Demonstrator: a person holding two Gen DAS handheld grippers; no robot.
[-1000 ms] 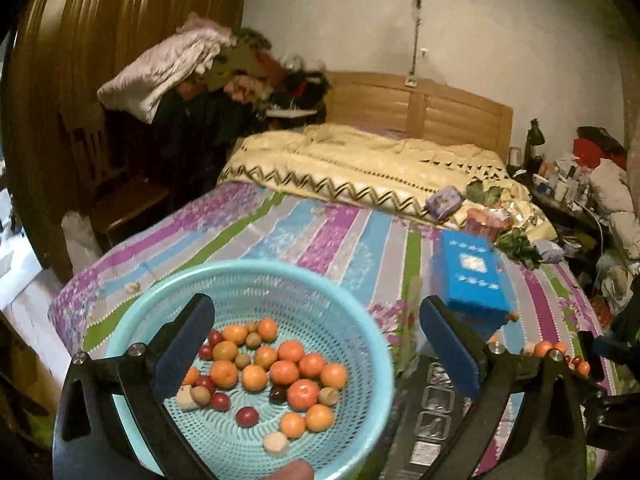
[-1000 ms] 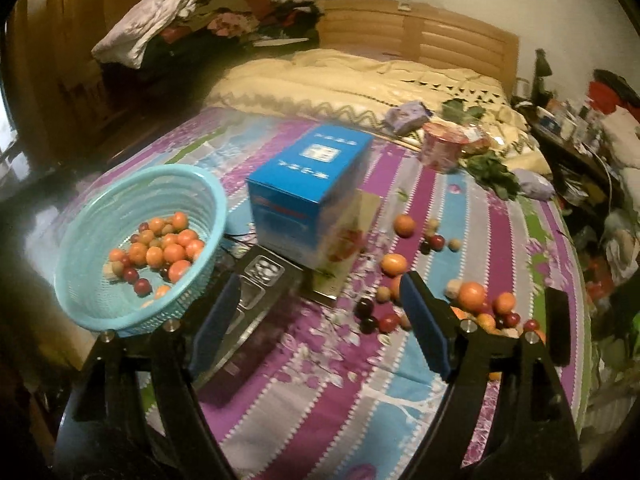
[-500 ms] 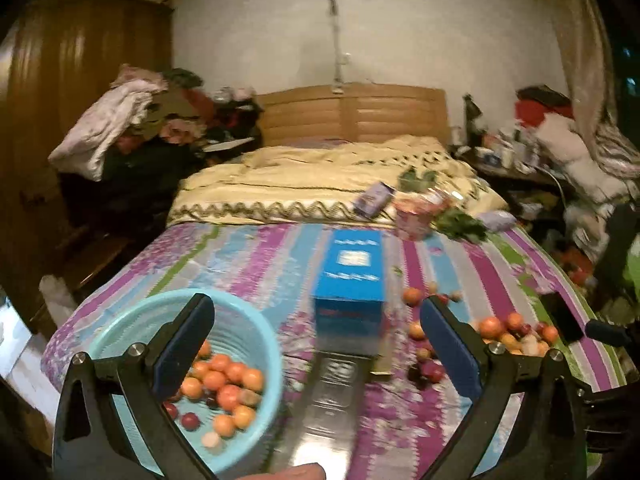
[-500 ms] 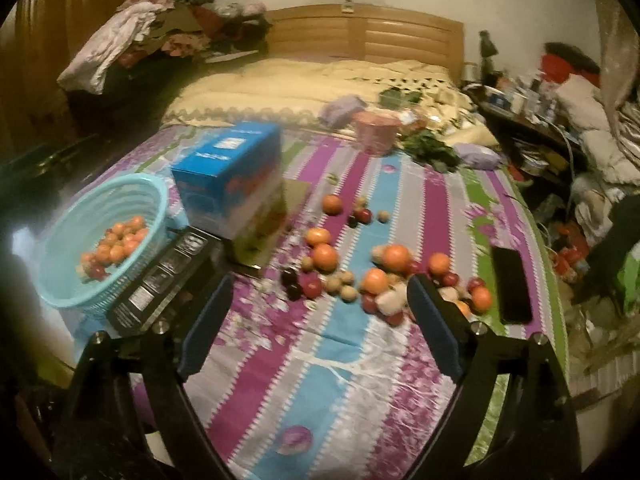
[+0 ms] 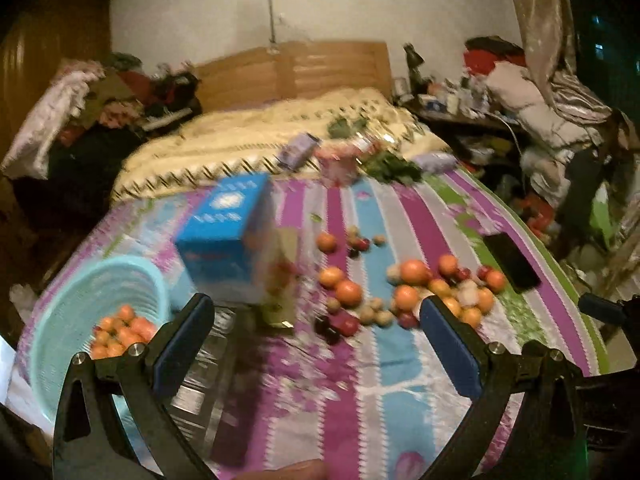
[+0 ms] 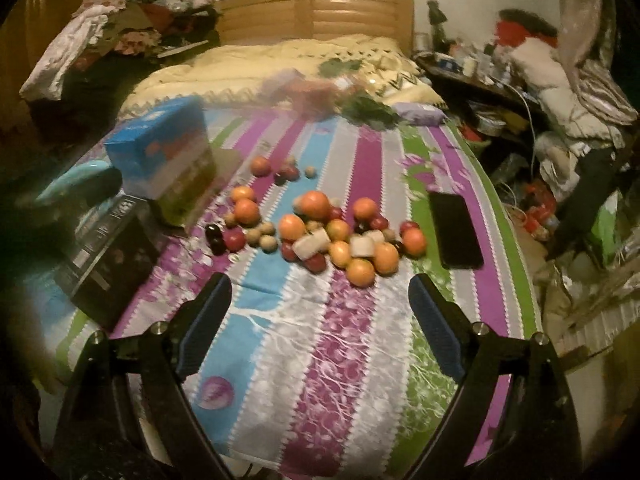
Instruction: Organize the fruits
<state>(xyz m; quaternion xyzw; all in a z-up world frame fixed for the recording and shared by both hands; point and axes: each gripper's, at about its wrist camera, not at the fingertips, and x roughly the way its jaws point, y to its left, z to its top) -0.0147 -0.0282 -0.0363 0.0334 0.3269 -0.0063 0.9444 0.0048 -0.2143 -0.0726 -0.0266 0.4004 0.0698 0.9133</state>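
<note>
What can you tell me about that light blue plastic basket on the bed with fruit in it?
The light blue round plastic basket looks like a colander, its ribbed wall full of small holes. It sits upright near the left edge of the striped bedspread, beside the blue cardboard box. A small heap of orange and red fruits lies in its bottom. Neither gripper touches it. From the right wrist view only a blurred sliver of its rim shows.
</note>
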